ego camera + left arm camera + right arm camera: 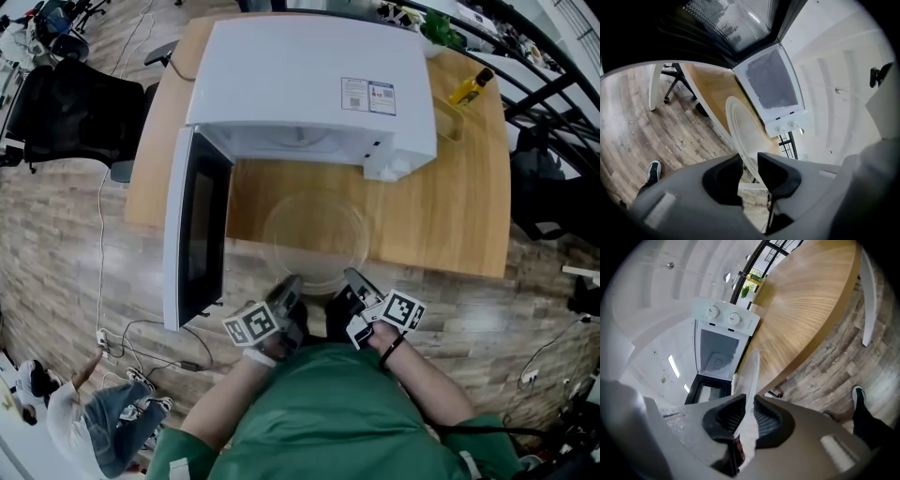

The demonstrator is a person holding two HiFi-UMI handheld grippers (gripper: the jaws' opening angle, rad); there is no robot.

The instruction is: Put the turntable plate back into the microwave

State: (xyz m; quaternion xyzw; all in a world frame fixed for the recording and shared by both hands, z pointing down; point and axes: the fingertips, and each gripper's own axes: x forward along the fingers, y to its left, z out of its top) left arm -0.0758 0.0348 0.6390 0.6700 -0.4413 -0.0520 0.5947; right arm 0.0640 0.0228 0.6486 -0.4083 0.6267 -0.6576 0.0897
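Glass, clear and round, the turntable plate point(314, 239) is clamped at its six o'clock rim by left gripper point(286, 295) and right gripper point(356, 286); next, I'd judge, it goes level toward twelve o'clock into the open white microwave point(309, 84).

Wooden table point(455, 211) on plank floor point(56, 248), black chair point(70, 112).

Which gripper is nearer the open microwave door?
Left. The left gripper grips the near rim of the glass plate on the side of the open door; the right gripper grips the same rim, farther away.
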